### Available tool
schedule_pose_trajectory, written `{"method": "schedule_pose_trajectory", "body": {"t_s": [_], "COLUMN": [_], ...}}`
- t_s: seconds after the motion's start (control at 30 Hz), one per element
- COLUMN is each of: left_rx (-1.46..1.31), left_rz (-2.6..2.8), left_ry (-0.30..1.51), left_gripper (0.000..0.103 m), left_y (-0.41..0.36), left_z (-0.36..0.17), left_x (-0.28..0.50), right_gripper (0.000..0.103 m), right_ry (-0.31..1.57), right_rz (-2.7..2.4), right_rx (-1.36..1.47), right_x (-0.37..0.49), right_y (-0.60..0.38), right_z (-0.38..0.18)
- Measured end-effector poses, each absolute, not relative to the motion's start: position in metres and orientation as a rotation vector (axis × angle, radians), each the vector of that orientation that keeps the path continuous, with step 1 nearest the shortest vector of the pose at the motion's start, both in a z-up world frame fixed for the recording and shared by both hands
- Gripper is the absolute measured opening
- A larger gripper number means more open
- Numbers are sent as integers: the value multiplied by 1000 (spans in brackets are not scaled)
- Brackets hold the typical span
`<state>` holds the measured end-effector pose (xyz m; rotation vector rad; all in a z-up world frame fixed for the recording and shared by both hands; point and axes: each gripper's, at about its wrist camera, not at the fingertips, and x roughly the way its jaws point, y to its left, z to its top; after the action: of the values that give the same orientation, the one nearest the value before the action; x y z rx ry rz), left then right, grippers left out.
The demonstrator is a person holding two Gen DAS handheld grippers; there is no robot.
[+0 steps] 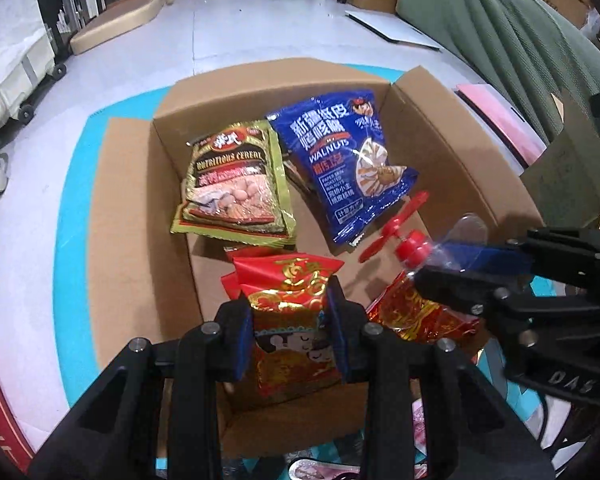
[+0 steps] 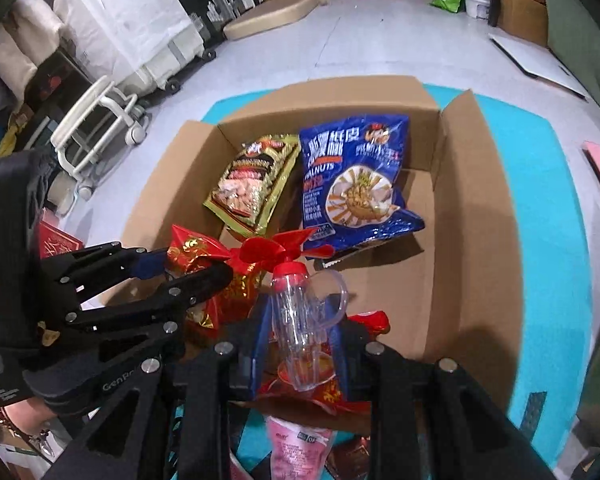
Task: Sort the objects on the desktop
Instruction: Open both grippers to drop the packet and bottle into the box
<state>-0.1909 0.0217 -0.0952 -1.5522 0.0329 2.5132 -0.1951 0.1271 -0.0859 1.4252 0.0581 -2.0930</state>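
hovering over the open cardboard box [image 1: 148, 216] now, both hands at once, and that box on its teal mat [image 1: 74, 184] is where everything is heading. inside, the blue walnut bag [image 1: 340, 168] leans in the box's far right corner, the green-gold cereal packet [image 1: 236, 184] beside it against the far left wall, and the right half of the box floor is bare.

left gripper [image 1: 290, 332] is over the box's near edge, jaws closed partway and pinching a red and gold snack packet [image 1: 296, 312], blue pads [image 1: 244, 336] pressed on its sides. a second red foil pack [image 1: 416, 316] lies at the near right, just under the other tool.

right gripper [image 2: 302, 344] is closed partway too, clamped on a clear plastic toy fan [image 2: 300, 308] with a red cap and red blades [image 2: 276, 246], poking out over the box interior.

here's the worry: the two tools are crowded close together at the near edge, so a release on both sides could knock one into the other. the fan's smooth clear body looks slippery, likely to twist out early and land on the blades. and the packet, let go this near the wall, could catch the rim and tip outside.
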Motion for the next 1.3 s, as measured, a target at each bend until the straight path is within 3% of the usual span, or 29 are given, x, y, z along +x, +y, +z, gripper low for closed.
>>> {"method": "schedule_pose_trajectory", "body": {"t_s": [0.33,0.43,0.5,0.6,0.63,0.67,0.73,0.8,1.3], "left_rx": [-1624,-1640,-1625,-1613,-1611,-1602,-1589,-1565,-1453], "left_rz": [2465,2428,2459,2517,2533,2533,2531,2556,2633], "left_ry": [0,10,38,64,53,28,3,7,14], "left_gripper": [30,38,42,67,79,80,87,95,103], "left_y": [22,26,28,24,20,17,13,12,4], "left_z": [-120,-123,-119,-111,-108,-106,-99,-92,-33], "left_x": [-203,-206,-204,-202,-201,-201,-198,-193,-146], "right_gripper": [28,41,41,43,49,53,79,90,90], "right_ry": [90,96,76,90,97,106,105,99,176], "right_rz": [-2062,-2098,-2107,-2141,-2157,-2180,-2204,-2211,-2313], "right_rx": [1523,1547,1532,1498,1483,1459,1425,1398,1242], "right_x": [-204,-205,-204,-202,-201,-199,-197,-196,-163], "right_y": [121,124,126,129,130,133,137,140,149], "right_z": [-119,-122,-119,-110,-105,-100,-89,-79,-15]}}
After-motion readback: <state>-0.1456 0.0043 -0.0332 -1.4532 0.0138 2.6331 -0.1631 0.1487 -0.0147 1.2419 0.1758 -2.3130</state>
